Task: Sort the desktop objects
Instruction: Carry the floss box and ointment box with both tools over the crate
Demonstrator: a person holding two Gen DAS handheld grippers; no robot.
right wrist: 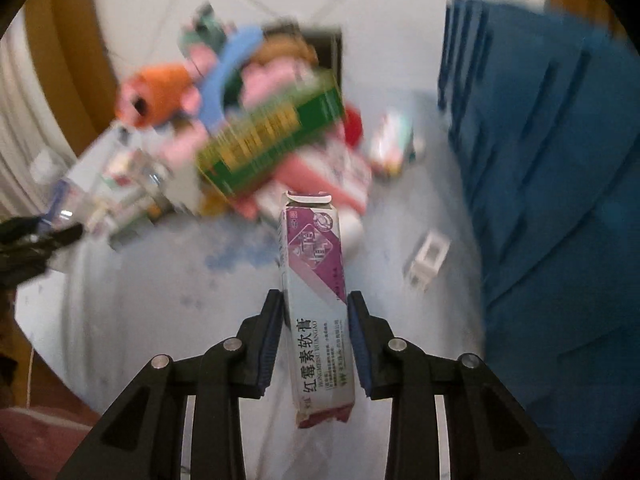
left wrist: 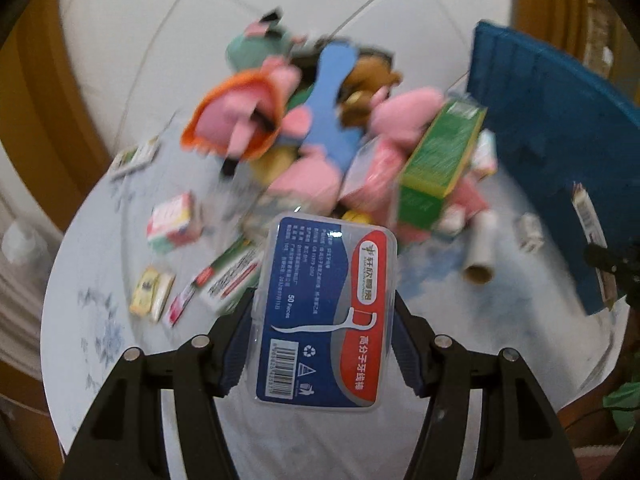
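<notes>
My left gripper (left wrist: 322, 344) is shut on a clear plastic dental floss box (left wrist: 324, 312) with a blue and red label, held above the table. My right gripper (right wrist: 316, 340) is shut on a long white and purple ointment carton (right wrist: 316, 308), also held above the table. Behind both lies a blurred heap of pink plush toys (left wrist: 304, 140), an orange plush (right wrist: 156, 92) and a green carton (left wrist: 440, 152), which also shows in the right wrist view (right wrist: 272, 132).
A blue plastic crate (left wrist: 560, 136) stands at the right, also in the right wrist view (right wrist: 560, 160). Small cartons (left wrist: 172, 224), a cardboard tube (left wrist: 480, 256) and a white adapter (right wrist: 428, 260) lie on the pale floral tablecloth (left wrist: 100, 320).
</notes>
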